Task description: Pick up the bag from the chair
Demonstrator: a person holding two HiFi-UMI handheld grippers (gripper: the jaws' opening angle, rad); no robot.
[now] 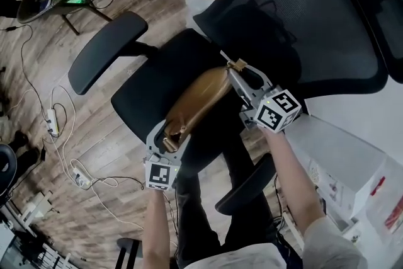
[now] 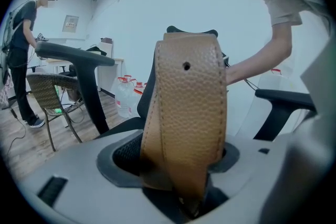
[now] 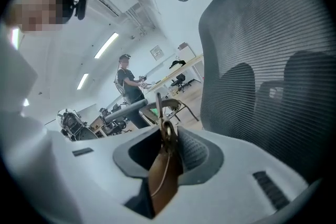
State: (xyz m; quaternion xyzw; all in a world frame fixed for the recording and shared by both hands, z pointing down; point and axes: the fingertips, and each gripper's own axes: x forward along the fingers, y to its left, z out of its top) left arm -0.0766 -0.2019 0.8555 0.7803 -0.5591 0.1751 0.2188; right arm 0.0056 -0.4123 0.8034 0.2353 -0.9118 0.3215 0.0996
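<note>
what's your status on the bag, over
Left gripper shut on bag, near end; right gripper shut on its far tab. Bag stretched between them over the chair seat. Nothing in the way.

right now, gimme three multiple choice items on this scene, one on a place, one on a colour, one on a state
1. Where is the bag?
A. over the seat of the black chair
B. on the wooden floor
C. on the round table

2. What colour is the bag?
A. red
B. tan brown
C. white

3. How does the right gripper stand?
A. open, clear of the bag
B. shut on nothing
C. shut on the bag's end with the metal ring

Answers:
1 A, the head view shows it above the seat cushion.
2 B, its leather reads tan in every view.
3 C, the right gripper view shows the ringed tab pinched between the jaws.
</note>
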